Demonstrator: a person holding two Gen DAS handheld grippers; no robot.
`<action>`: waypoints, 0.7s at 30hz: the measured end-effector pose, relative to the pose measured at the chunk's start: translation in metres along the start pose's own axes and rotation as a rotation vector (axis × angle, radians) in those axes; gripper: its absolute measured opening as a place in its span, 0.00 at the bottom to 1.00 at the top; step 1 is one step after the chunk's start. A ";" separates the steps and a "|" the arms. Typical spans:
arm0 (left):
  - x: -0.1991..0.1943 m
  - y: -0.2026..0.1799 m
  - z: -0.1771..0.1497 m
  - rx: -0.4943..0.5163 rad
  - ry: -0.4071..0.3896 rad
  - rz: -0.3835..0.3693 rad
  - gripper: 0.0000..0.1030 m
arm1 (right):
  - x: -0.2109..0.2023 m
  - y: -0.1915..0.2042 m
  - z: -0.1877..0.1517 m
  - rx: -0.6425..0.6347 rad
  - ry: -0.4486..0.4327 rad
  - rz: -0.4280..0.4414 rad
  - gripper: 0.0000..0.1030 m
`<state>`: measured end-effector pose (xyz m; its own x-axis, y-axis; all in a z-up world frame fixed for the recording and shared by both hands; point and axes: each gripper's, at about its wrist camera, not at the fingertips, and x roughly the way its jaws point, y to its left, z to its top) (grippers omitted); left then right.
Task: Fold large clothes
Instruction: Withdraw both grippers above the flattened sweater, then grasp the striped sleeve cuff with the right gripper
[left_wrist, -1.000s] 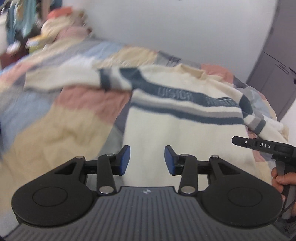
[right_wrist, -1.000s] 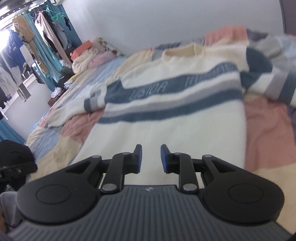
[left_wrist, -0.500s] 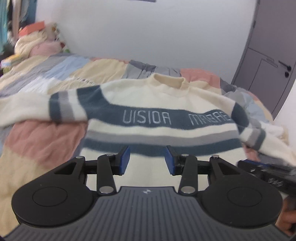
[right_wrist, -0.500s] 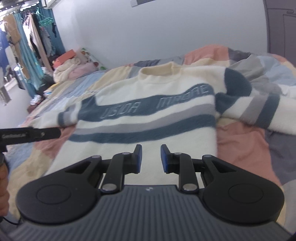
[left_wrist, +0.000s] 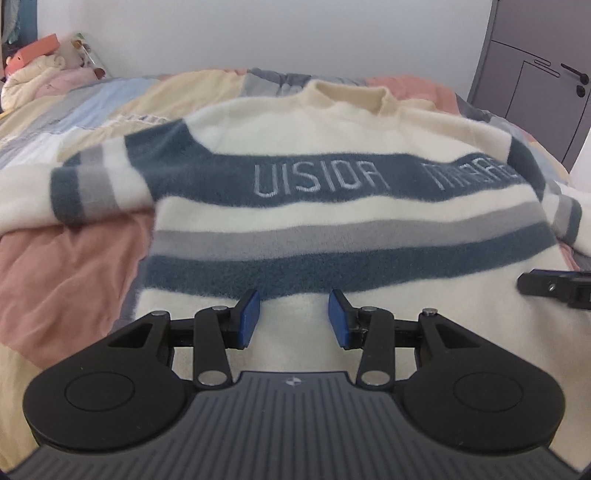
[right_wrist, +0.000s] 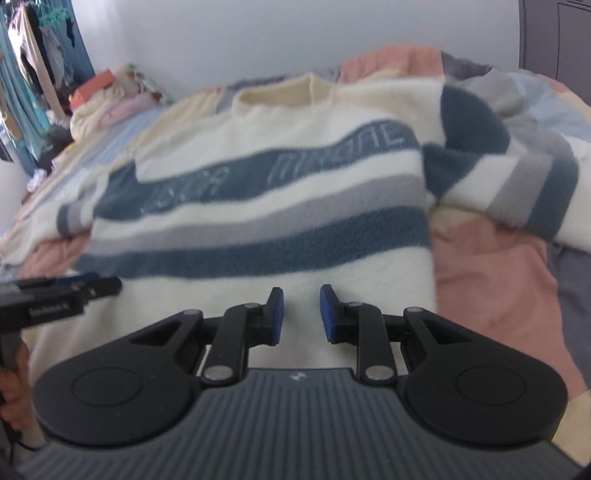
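The left gripper (left_wrist: 293, 318) and the right gripper (right_wrist: 298, 314) both hang with jaws apart and holding nothing, side by side over the lower front of the striped cream sweater (left_wrist: 332, 206), which lies spread flat, collar far, on the patchwork quilt (left_wrist: 74, 273).

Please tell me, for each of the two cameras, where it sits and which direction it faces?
Left wrist: sits on the left tongs, faces along the sweater toward the collar and wall; right tongs show at the edge.
Right wrist: sits on the right tongs, faces likewise; a hand shows.
Shared: sweater, patchwork bed.
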<state>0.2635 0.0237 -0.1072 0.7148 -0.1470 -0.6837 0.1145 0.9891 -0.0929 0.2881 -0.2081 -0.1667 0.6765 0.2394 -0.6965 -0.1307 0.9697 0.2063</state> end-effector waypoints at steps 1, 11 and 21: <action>0.001 0.001 0.000 0.000 0.004 -0.004 0.46 | 0.001 0.001 -0.001 -0.006 0.001 -0.002 0.25; 0.001 -0.002 -0.006 -0.009 0.014 0.000 0.47 | -0.009 -0.014 0.008 0.078 0.013 0.044 0.23; -0.010 0.003 -0.010 -0.086 0.031 -0.060 0.53 | -0.041 -0.088 0.037 0.313 -0.125 -0.088 0.47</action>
<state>0.2496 0.0282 -0.1081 0.6869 -0.2072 -0.6966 0.0960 0.9760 -0.1957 0.2987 -0.3049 -0.1308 0.7611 0.1287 -0.6357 0.1480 0.9198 0.3633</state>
